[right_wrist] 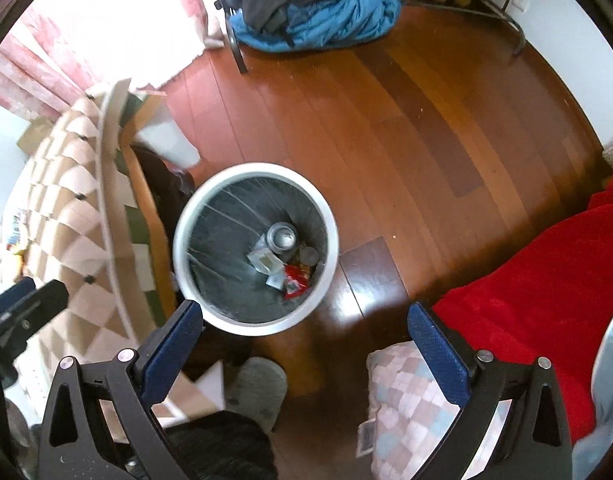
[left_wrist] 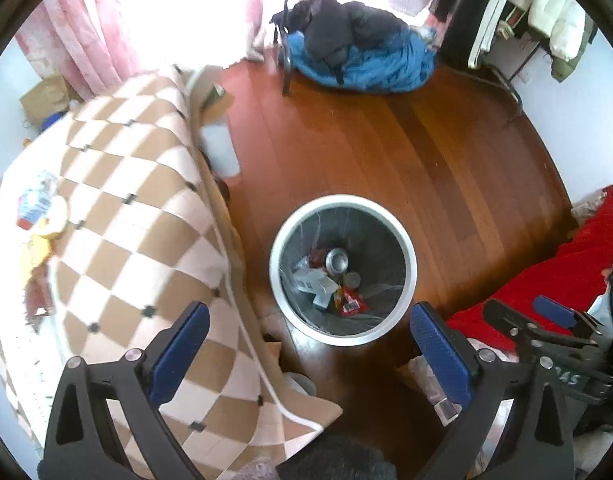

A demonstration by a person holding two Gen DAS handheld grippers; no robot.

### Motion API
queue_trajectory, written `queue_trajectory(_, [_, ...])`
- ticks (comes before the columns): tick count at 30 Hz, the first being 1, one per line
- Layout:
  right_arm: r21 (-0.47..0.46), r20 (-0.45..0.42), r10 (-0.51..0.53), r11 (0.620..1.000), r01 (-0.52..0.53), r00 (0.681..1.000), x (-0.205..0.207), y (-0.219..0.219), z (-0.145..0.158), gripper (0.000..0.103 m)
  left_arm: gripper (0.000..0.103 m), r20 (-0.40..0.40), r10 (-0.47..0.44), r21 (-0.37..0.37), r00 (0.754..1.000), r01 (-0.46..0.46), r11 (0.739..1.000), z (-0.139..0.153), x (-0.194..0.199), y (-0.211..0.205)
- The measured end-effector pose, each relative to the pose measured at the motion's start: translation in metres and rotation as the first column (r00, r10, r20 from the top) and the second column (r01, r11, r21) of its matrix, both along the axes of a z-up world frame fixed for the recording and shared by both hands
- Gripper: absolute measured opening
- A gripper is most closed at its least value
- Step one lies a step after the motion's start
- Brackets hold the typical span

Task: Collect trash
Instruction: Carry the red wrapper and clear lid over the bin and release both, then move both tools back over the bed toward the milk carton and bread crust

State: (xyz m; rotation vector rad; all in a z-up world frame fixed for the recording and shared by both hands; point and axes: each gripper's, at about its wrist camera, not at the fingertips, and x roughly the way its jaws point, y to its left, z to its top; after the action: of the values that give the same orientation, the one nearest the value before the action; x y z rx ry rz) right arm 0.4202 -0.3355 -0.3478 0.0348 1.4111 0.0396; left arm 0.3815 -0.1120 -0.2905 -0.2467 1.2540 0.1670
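Left wrist view: both claws, left claw (left_wrist: 308,316) and right claw (right_wrist: 306,316), hang released and empty above the round white bin (left_wrist: 342,270), so we should go grab the colourful wrappers (left_wrist: 40,210) on the checked blanket (left_wrist: 138,208) far left of it.

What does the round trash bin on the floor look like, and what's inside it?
The trash bin is round, with a thick white rim and a dark liner bag showing shiny creases. It stands upright on the wooden floor, open with no lid, close beside the bed with the checkered blanket. At the bottom lie a silver can, a red wrapper, a whitish carton and other small scraps. It is only partly filled. Neither claw touches it; both views look down on it from above.
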Motion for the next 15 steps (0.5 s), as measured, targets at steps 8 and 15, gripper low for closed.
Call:
queue_trajectory(8, [0.087,0.152,-0.003,0.996,-0.010,0.988,-0.018,0.041,0.088,0.103,0.102,0.162,0.088,0.067,0.983,-0.100,0.993,0.073,-0.041,0.055])
queue_trajectory(15, [0.182,0.199,0.104,0.973,-0.141,0.974,-0.021,0.141,0.124,0.103,0.103,0.203,0.285,0.147,0.937,-0.317,0.937,0.078,-0.100,0.168])
